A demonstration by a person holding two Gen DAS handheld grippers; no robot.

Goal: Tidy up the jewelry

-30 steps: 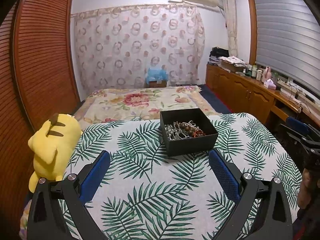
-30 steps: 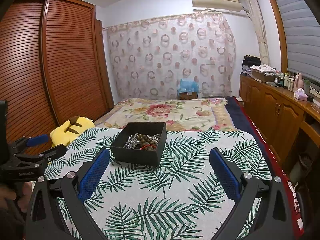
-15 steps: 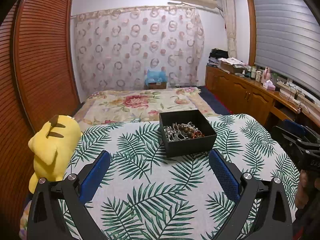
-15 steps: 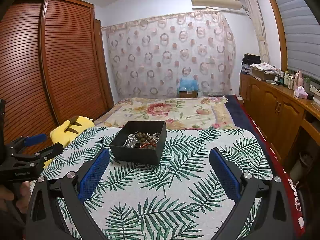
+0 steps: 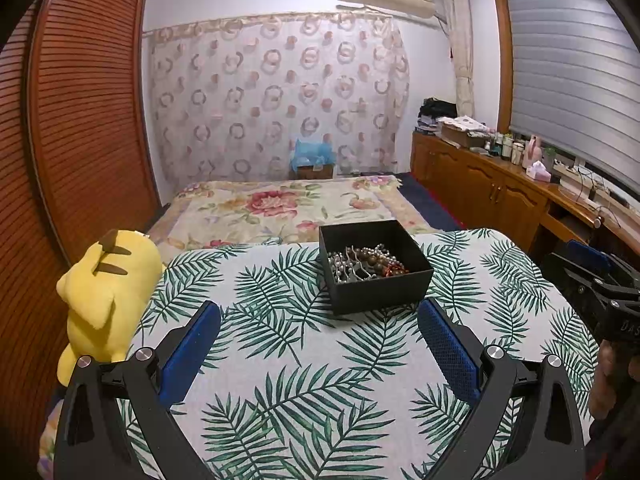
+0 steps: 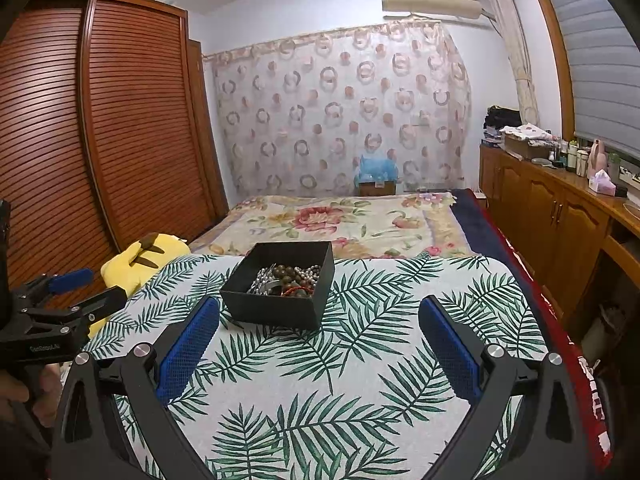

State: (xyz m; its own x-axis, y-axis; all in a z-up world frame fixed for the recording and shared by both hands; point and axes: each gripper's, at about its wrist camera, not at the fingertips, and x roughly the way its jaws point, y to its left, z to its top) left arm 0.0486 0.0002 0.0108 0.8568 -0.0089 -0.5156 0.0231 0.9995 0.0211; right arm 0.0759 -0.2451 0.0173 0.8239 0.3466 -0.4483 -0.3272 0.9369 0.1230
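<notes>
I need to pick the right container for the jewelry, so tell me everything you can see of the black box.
The black box is square, open-topped and lidless, with matte walls that look like card. It sits flat on the leaf-print cloth, turned slightly askew. Inside lies a tangled heap of jewelry: silvery chains, brown beads, some red. Neither gripper touches it.

Your left tongs [image 5: 319, 322] are spread wide, blue pads [image 5: 192, 354] well apart with nothing between them, held level and pointing forward. Your right tongs [image 6: 319, 320] stand the same: wide apart, nothing held, level. From the left camera, the right tongs show at the right edge with your right hand [image 5: 608, 380] on the handle below. From the right camera, your left hand [image 6: 24, 396] grips the left handle at the left edge.
</notes>
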